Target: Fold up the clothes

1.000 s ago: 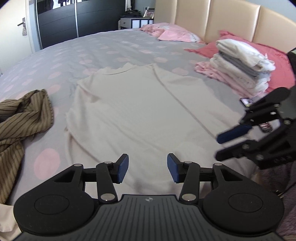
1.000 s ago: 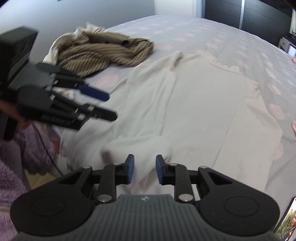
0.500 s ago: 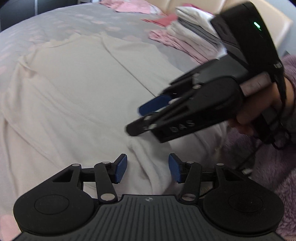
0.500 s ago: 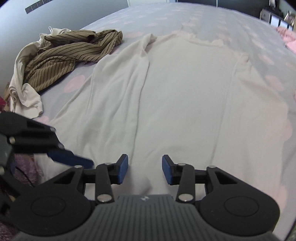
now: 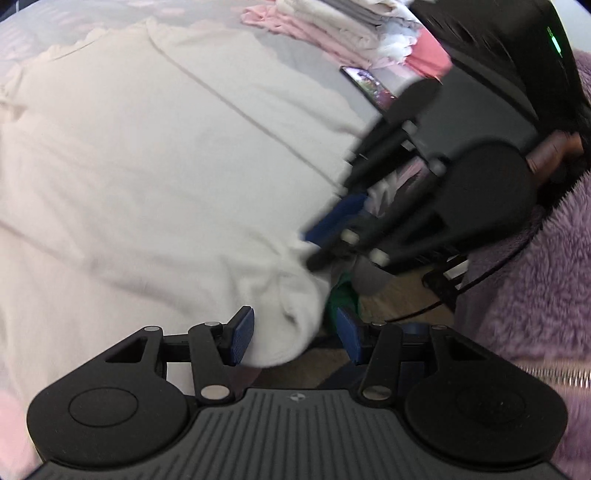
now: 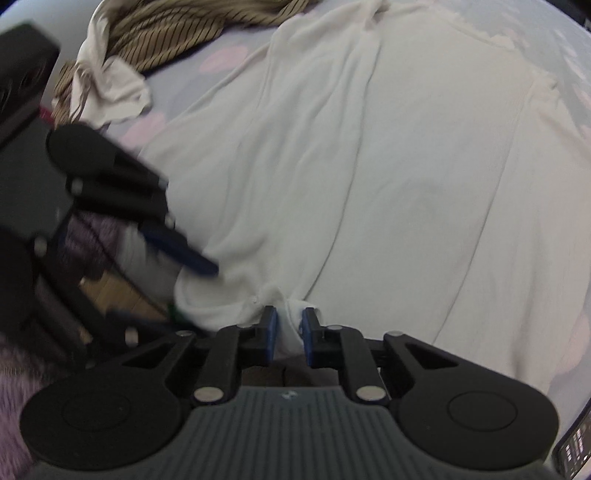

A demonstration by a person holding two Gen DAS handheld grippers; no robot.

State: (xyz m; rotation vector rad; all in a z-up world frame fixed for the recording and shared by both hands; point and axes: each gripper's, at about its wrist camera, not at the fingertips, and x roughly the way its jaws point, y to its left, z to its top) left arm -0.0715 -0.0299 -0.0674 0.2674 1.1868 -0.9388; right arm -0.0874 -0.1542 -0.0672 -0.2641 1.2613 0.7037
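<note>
Left wrist view: left gripper (image 5: 295,334) has its jaws wide w/ the hem corner of the cream shirt (image 5: 155,173) sitting between them, not pinched yet. Right gripper (image 5: 332,236) comes in from 3 o'clock, blurry. One stack of folded clothes (image 5: 354,33) at 12-1 o'clock, one phone (image 5: 367,83) beside it. Right wrist view: right gripper (image 6: 287,332), jaws narrow, nipping a bunch of the shirt (image 6: 388,177) hem at 6 o'clock. Shirt lies flat on the bed (image 6: 221,61). One striped garment (image 6: 177,29) at 11 o'clock. Fabric looks soft, light, floppy imo, so grab hem corners, both sides.
</note>
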